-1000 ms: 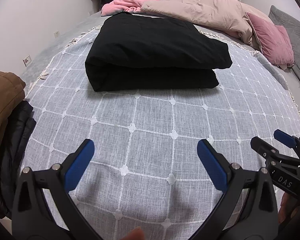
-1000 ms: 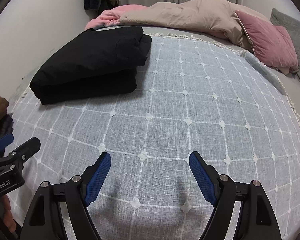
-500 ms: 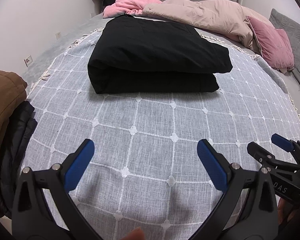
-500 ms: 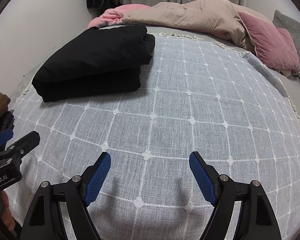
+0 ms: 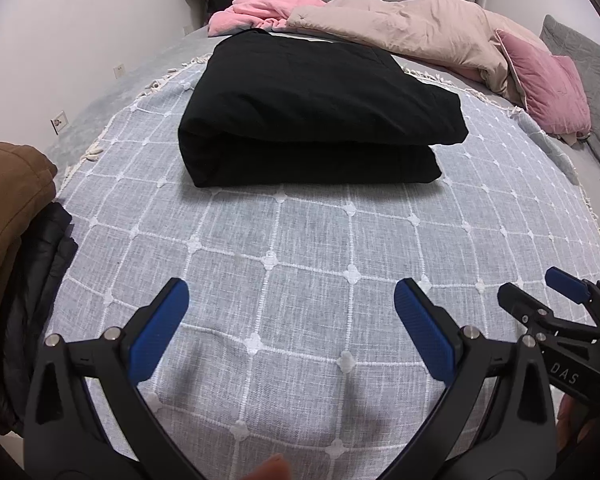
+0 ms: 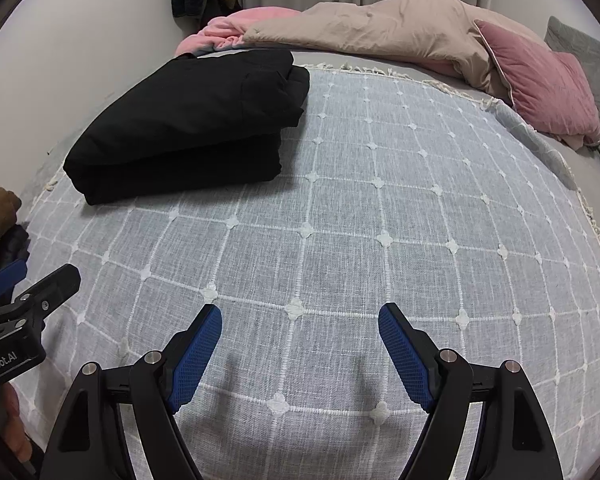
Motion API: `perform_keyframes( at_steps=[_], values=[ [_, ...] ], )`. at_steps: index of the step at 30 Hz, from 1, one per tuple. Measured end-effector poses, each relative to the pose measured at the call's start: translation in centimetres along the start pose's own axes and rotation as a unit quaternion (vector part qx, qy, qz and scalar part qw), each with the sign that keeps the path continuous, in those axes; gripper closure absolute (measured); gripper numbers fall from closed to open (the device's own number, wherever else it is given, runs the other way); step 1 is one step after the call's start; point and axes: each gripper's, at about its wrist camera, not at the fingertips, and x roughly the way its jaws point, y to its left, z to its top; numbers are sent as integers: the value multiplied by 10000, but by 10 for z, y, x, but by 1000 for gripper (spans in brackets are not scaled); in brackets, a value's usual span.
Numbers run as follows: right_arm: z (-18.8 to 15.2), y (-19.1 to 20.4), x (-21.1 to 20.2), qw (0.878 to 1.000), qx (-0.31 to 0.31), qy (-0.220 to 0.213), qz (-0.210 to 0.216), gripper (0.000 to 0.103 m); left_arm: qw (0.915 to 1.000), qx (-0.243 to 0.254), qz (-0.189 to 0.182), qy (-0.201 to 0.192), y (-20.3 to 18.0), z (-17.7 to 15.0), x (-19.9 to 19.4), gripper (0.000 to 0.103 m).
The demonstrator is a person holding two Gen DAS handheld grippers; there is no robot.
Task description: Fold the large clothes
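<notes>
A large black garment (image 5: 312,120) lies folded into a thick rectangle on the grey checked bedspread (image 5: 300,248); it also shows at the far left in the right wrist view (image 6: 192,120). My left gripper (image 5: 292,320) is open and empty, low over the bedspread, well short of the garment. My right gripper (image 6: 300,344) is open and empty, near the front of the bed, to the right of the garment. Each gripper shows at the edge of the other's view: the right one (image 5: 560,312) and the left one (image 6: 28,292).
A brown coat (image 5: 8,208) and a dark jacket (image 5: 32,300) lie piled at the left bed edge. A beige duvet (image 5: 412,28), a pink blanket (image 5: 260,8) and a pink pillow (image 5: 548,80) lie at the far side. A white wall runs along the left.
Both grippers have drawn back and lowered slightly; the black garment sits a little further down in both views. Both stay open and the garment has not moved.
</notes>
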Motion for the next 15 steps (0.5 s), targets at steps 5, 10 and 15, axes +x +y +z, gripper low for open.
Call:
perform_keyframes(
  at_steps=[5, 10, 15],
  values=[
    [0, 0, 0, 10000, -3, 10, 15, 21, 10000, -51, 33, 16, 3, 0, 0, 1],
    [0, 0, 1, 10000, 0, 16, 25, 21, 10000, -43, 52, 29, 2, -1, 1, 1],
    [-1, 0, 1, 10000, -4, 20, 32, 21, 10000, -63, 49, 37, 2, -1, 1, 1]
  ],
)
